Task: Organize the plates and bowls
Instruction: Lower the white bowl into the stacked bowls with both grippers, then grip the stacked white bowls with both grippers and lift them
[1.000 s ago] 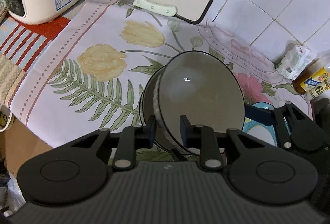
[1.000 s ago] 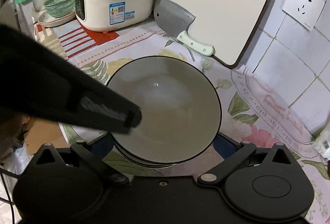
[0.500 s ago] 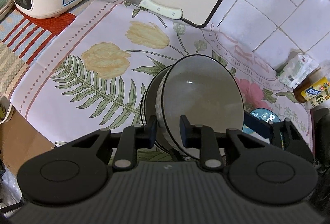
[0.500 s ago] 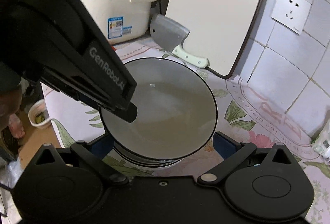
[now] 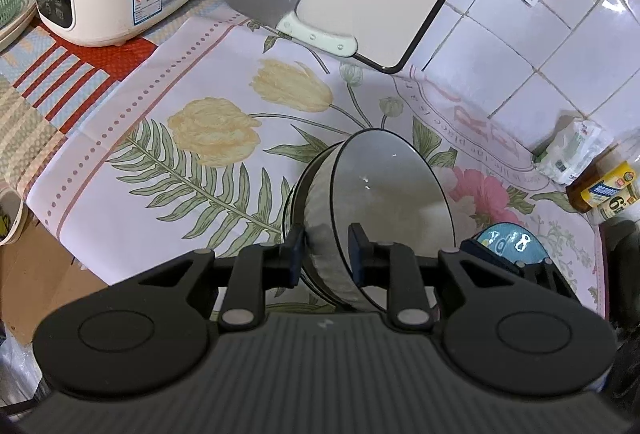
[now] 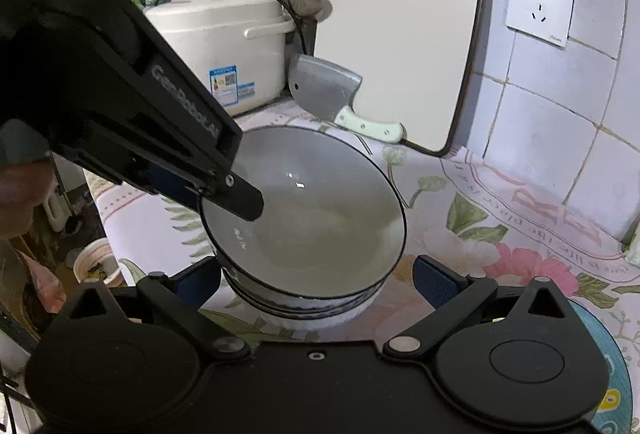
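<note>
While the left claw (image 5: pixel 326 248) pinches the tilted bowl's (image 5: pixel 394 194) rim, the right claw (image 6: pixel 316 280) gapes.

left gripper (image 5: pixel 326 249): pitched down, 2 fingers pinched on a bowl rim (image 5: pixel 340 234), 1 inside, 1 outside | right gripper (image 6: pixel 316 280): aimed forward and down, jaws spread wide, gripping nothing | hands: barely visible

blue plate (image 6: pixel 608 366) mostly hidden, edge-cropped
</note>
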Motion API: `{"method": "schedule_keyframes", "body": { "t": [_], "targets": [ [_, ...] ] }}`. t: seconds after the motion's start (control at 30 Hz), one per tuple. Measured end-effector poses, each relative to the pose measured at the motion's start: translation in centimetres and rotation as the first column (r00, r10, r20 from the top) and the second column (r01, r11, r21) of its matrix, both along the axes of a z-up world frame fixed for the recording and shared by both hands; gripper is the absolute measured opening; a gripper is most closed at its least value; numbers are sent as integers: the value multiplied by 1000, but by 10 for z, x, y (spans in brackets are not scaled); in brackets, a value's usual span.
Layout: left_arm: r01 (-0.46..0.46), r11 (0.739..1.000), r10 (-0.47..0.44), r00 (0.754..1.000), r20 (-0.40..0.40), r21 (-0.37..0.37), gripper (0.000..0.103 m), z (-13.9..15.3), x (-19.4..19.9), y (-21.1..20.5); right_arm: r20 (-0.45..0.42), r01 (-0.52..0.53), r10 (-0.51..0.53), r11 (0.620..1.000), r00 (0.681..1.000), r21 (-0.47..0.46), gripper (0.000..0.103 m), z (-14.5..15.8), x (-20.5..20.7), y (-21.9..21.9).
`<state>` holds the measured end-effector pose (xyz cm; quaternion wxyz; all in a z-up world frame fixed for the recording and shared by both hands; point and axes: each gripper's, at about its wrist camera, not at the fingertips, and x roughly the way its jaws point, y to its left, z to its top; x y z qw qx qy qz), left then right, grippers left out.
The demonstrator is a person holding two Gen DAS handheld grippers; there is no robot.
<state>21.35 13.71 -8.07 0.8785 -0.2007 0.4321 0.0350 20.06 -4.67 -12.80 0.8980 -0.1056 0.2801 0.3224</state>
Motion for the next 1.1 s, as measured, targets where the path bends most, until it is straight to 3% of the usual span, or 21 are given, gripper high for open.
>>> {"method": "schedule_keyframes", "body": {
  "t": [0.17, 0.3, 0.4, 0.53, 0.67, 0.77, 0.97, 1.1],
  "targets": [
    [-18, 1000, 18, 1000, -24, 3, 22, -4, 1, 2, 2, -10, 10, 1000, 1000, 14, 103, -3, -1, 3],
    [-2, 999, 3, 1000, -22, 50, 22, -2, 2, -4, -16, 7, -6, 1000, 1000, 27, 103, -8, 3, 3],
    [-11, 999, 12, 1000, -26, 35, 22, -2, 2, -2, -24, 12, -11, 999, 1000, 33, 103, -9, 4, 2],
    [-5, 1000, 5, 1000, 12, 14, 31, 3, -4, 1, -20, 22, -21, 999, 1000, 30, 103, -10, 0, 0],
    [-10, 999, 12, 999, 39, -44, 35, 3, -12, 8, -18, 54, -53, 997, 998, 58, 103, -10, -14, -1],
    [-7, 999, 9, 999, 54, -44, 37, 6, -19, 9, -29, 78, -76, 992, 997, 95, 103, -9, -30, -4],
    [33, 999, -30, 997, 76, -35, 40, 15, -39, 12, -44, 35, -26, 977, 999, 211, 103, -6, -69, -14],
    [59, 997, -54, 991, 121, -45, 41, 15, -52, 16, -21, 59, -55, 975, 998, 215, 103, -14, -79, -8]
  ]
}}
